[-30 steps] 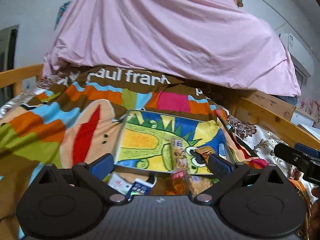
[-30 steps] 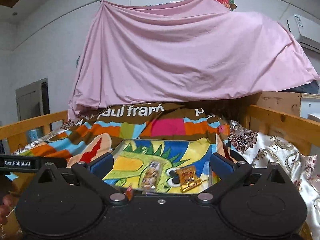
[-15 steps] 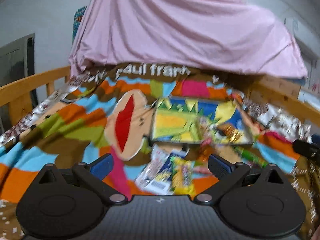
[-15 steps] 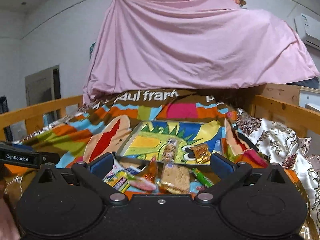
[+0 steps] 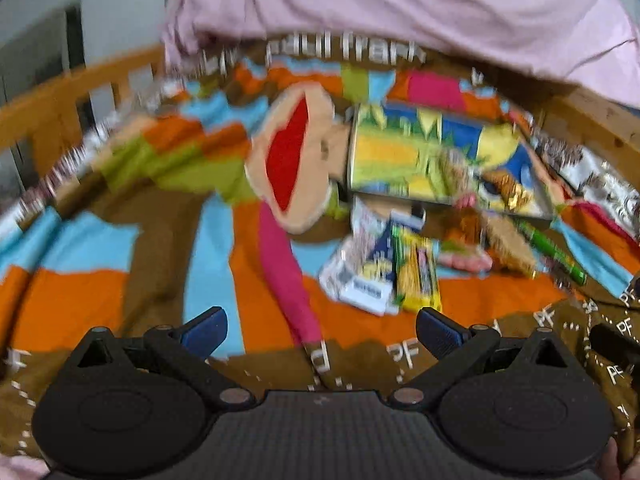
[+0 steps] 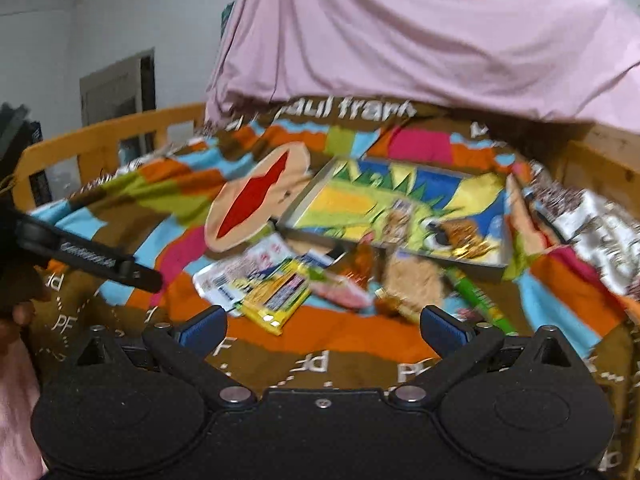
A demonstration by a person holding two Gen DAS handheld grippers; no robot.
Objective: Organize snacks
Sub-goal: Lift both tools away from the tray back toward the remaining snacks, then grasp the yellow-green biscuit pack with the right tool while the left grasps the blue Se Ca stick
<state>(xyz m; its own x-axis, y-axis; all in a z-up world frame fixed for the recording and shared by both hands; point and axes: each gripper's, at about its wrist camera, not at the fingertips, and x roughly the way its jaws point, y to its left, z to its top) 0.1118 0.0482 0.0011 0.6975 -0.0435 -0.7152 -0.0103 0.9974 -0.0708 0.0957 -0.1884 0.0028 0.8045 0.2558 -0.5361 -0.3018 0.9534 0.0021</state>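
Note:
A flat tray with a cartoon dinosaur print (image 5: 384, 152) (image 6: 344, 204) lies on the bed, holding two snack packets, one clear (image 6: 398, 218) and one gold (image 6: 466, 240). Several loose snacks lie in front of it: a yellow packet (image 5: 416, 272) (image 6: 276, 296), a white and blue packet (image 5: 368, 276), a pink one (image 6: 344, 292), a beige cracker pack (image 6: 412, 280) and a green stick (image 5: 556, 252) (image 6: 480, 300). My left gripper (image 5: 322, 326) is open and empty, near the pile. My right gripper (image 6: 322, 326) is open and empty too. Both views are blurred.
A colourful striped blanket (image 5: 100, 280) covers the bed. A pink sheet (image 6: 400, 32) hangs behind. Wooden rails (image 5: 80, 80) (image 6: 600, 160) run along both sides. The left gripper's body (image 6: 88, 256) shows at the left of the right wrist view.
Both grippers have pulled back and tilted down, so the tray sits farther off and the loose snacks in front of it now show. Both stayed open.

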